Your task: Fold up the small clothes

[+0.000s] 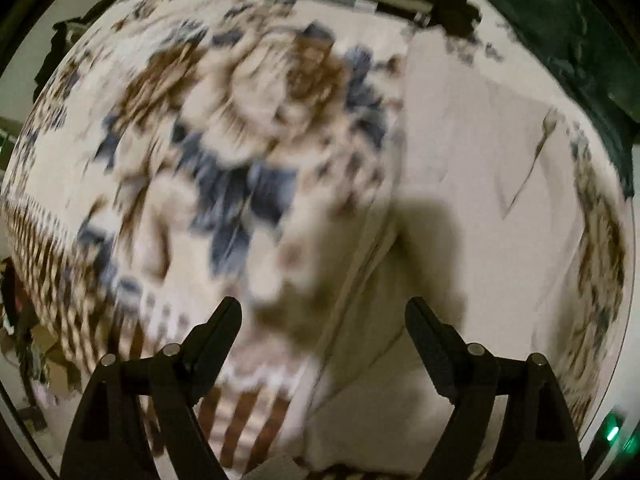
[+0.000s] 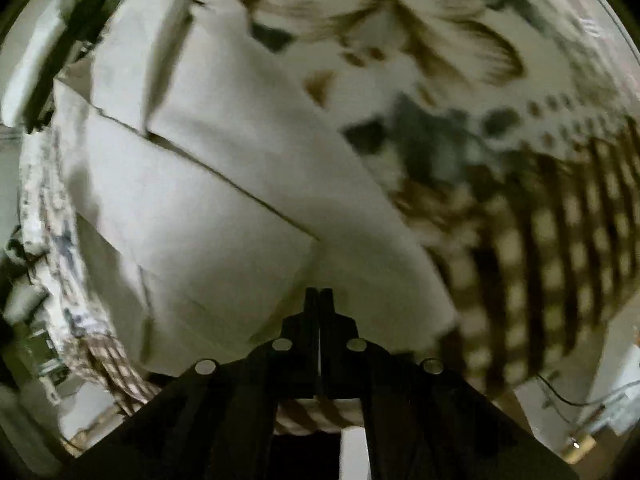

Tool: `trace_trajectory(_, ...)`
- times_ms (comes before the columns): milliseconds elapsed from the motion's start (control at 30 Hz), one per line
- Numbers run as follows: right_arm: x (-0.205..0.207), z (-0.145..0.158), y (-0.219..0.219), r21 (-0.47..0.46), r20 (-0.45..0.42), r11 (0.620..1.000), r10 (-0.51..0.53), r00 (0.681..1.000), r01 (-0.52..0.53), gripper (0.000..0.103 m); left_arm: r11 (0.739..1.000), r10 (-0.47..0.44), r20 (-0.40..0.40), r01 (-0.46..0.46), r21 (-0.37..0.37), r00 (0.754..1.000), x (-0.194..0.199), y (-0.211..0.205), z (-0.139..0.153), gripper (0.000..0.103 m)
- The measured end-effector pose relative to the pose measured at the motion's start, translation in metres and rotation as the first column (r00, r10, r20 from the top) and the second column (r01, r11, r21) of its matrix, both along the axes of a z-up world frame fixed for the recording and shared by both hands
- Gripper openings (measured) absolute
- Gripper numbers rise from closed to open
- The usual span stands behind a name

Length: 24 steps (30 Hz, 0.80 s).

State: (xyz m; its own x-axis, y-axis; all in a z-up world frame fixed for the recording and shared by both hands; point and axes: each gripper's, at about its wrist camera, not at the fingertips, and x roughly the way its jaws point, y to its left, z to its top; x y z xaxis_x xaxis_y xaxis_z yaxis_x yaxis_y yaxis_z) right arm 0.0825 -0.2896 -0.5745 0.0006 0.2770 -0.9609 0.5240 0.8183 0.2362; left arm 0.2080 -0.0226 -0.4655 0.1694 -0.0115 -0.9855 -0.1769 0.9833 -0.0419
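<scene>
The left gripper (image 1: 323,312) is spread wide — nothing between its jaws, the white garment (image 1: 460,160) lies ahead. The right gripper (image 2: 319,300) is clenched on the garment's edge.

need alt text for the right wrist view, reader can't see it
The right gripper, jaws shut, pinches a fold of a white garment that lies on a floral bedspread in brown and grey with a checked border. The picture is blurred by motion.

Matt white cloth garment (image 2: 224,216) lies on soft floral-printed fabric bedspread (image 1: 248,128); tools are matt black plastic.
</scene>
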Motion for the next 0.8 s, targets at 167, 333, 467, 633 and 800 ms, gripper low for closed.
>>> trace_trajectory(167,-0.014,0.004,-0.034,0.029,-0.067,1.000,0.005,0.998,-0.003,0.000,1.000,-0.021,0.068,0.021,0.008,0.997,0.065,-0.018,0.004,0.083)
trace_trajectory(333,0.030,0.035,-0.068,0.058,0.027,0.998,-0.023,0.999,0.022,0.018,0.993,-0.099,0.113,0.090,0.082,0.989,0.148,-0.034,-0.007,0.083)
trace_trajectory(467,0.106,0.059,-0.090,0.065,0.152,0.998,-0.033,0.988,0.023,0.041,0.973,-0.156,0.096,0.137,0.186,0.983,0.211,-0.041,-0.035,0.083)
trace_trajectory(633,0.220,0.081,-0.099,0.029,0.294,0.999,0.011,0.956,-0.021,0.042,0.951,-0.130,0.002,0.124,0.282,0.991,0.251,-0.017,-0.077,0.083)
trace_trajectory(800,0.313,0.053,-0.076,-0.099,0.243,0.992,0.101,0.965,-0.078,0.042,0.973,-0.096,-0.025,0.099,0.207,0.995,0.262,0.012,-0.095,0.087)
